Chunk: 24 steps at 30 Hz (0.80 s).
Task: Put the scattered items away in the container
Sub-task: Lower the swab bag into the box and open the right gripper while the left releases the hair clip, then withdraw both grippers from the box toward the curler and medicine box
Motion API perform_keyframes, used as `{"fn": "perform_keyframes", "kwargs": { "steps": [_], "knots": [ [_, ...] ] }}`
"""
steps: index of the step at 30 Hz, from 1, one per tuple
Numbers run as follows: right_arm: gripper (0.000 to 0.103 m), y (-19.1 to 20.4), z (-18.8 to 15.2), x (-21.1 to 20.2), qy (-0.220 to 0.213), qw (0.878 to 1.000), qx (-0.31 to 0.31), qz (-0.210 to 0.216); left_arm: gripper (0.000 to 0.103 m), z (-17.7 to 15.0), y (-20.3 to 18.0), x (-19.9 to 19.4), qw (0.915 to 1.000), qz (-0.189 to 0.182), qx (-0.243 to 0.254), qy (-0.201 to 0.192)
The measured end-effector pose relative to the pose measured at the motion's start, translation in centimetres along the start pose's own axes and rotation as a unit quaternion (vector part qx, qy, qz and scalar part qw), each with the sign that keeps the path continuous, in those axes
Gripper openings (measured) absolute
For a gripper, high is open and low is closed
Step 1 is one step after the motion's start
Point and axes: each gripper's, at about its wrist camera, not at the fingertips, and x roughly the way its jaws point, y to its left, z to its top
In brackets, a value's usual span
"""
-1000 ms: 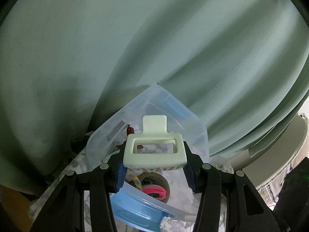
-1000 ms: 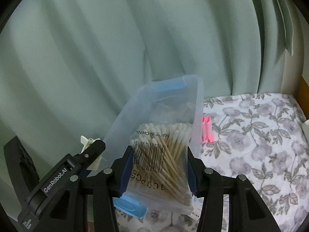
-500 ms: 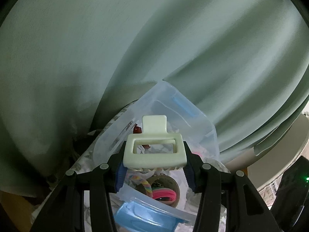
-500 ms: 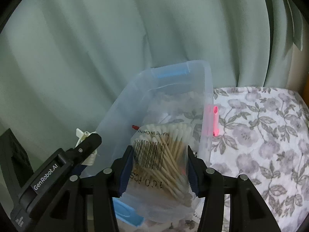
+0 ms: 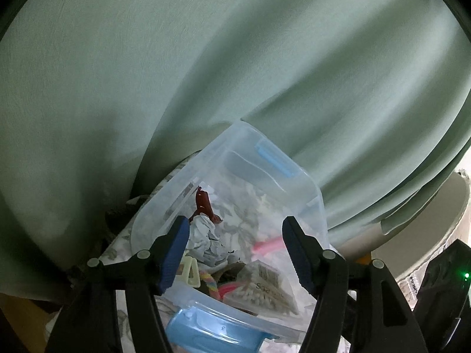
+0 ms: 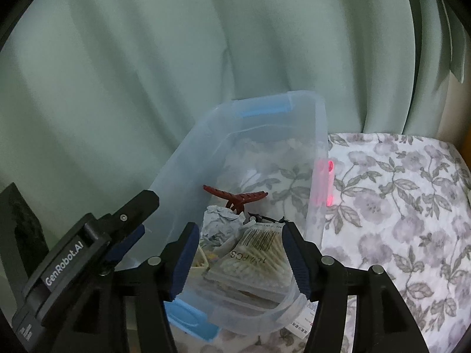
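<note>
both the left gripper (image 5: 235,250) and right gripper (image 6: 240,253) have just been opening, jaws released and empty over the clear container (image 6: 319,135) at frame centre, so lift straight up (the cotton swab bag (image 6: 259,253) lies just below) before swinging toward anything left outside.

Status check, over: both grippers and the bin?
Both grippers, left and right, just opened, empty. Swab pack and pale clip in the bin. Pink item outside.
</note>
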Motion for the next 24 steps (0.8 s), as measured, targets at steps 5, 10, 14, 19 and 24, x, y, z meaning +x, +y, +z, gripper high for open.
{"fn": "perform_keyframes", "kwargs": {
  "steps": [5, 10, 14, 19, 24],
  "knots": [
    [0.065, 0.2, -0.5, -1.9, -0.009, 1.000, -0.002, 0.001, 0.077, -0.2, -1.0, -0.5, 0.9999, 0.011, 0.006, 0.004],
    [0.079, -0.7, -0.7, -3.8, -0.017, 1.000, 0.013, -0.006, 0.077, -0.3, -2.5, -1.6, 0.9996, 0.014, 0.023, 0.000],
    [0.085, -2.0, -0.8, -5.4, -0.018, 0.999, 0.039, -0.011, 0.077, -0.5, -4.1, -2.9, 0.9988, 0.016, 0.047, -0.004],
    [0.091, -4.2, -1.1, -7.4, -0.022, 0.997, 0.078, -0.013, 0.077, -1.0, -6.1, -4.6, 0.9971, 0.018, 0.073, -0.012],
    [0.103, -5.8, -1.2, -10.0, -0.042, 0.994, 0.099, -0.012, 0.078, -1.9, -8.8, -6.1, 0.9937, 0.018, 0.109, -0.019]
  ]
}}
